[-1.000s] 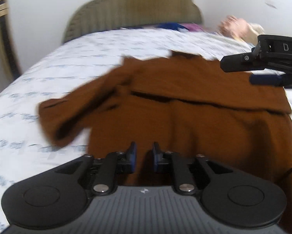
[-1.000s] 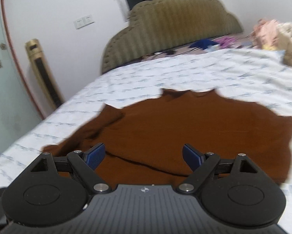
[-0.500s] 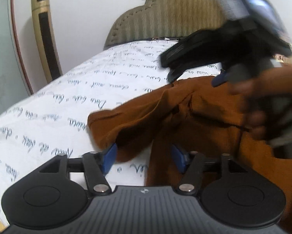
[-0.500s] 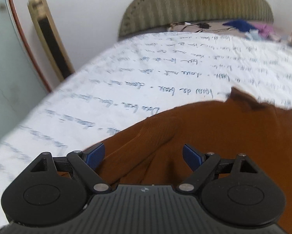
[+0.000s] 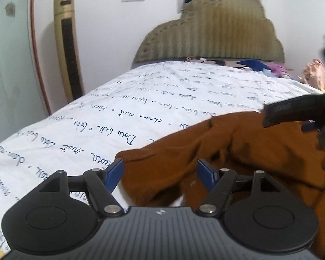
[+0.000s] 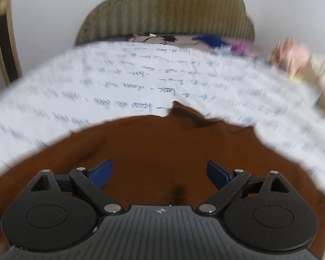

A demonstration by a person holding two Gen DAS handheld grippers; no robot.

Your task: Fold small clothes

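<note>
A brown long-sleeved top (image 5: 249,149) lies on a white bedsheet (image 5: 140,99) with blue script print. My left gripper (image 5: 160,174) is open, its blue pads either side of the rumpled sleeve end (image 5: 162,173), low over it. My right gripper (image 6: 160,173) is open and empty, close above the body of the brown top (image 6: 162,143); its view is motion-blurred. The right gripper's black body shows at the right edge of the left wrist view (image 5: 297,110), above the garment.
A padded olive headboard (image 5: 210,28) stands at the far end of the bed. Loose coloured clothes (image 5: 264,67) lie near it and at the far right (image 6: 292,56). A gold tower fan (image 5: 68,47) stands by the wall on the left.
My left gripper opened from nearly shut and swung left to the sleeve end. My right gripper moved across over the garment's body and stayed open.
</note>
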